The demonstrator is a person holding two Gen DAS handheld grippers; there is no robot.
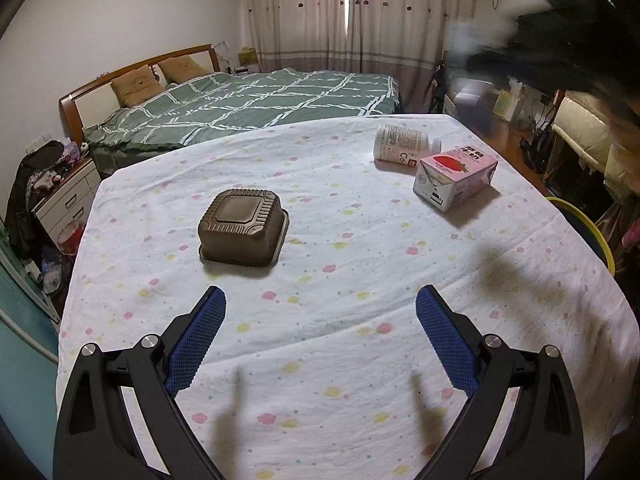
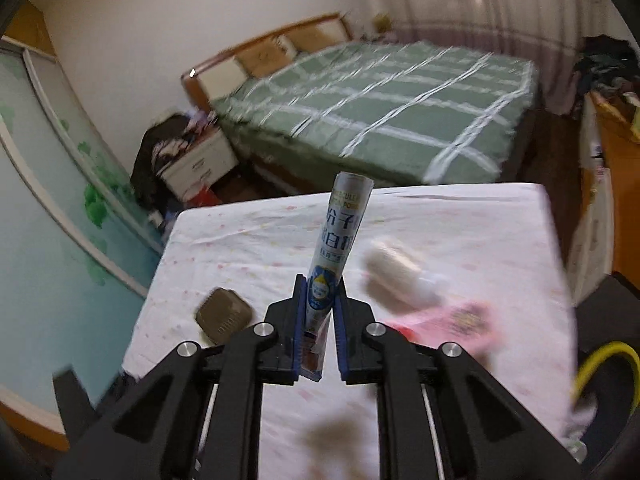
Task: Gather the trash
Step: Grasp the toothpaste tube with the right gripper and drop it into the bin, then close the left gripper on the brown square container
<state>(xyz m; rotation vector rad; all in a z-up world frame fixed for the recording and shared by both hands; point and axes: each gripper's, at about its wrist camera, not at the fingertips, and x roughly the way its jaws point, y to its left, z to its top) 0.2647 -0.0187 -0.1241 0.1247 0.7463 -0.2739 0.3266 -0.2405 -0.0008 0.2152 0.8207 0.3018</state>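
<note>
my right gripper (image 2: pixel 320 312) is clamped on one tall white-and-blue tube (image 2: pixel 338 240), lifted above the table (image 2: pixel 248 240). my left gripper (image 1: pixel 320 300) hangs spread wide with nothing in it. three pieces lie on the table: one brown tray (image 1: pixel 242 226) upside down, one white bottle (image 1: pixel 402 142) on its side, one pink carton (image 1: pixel 456 176) just beside it.
</note>
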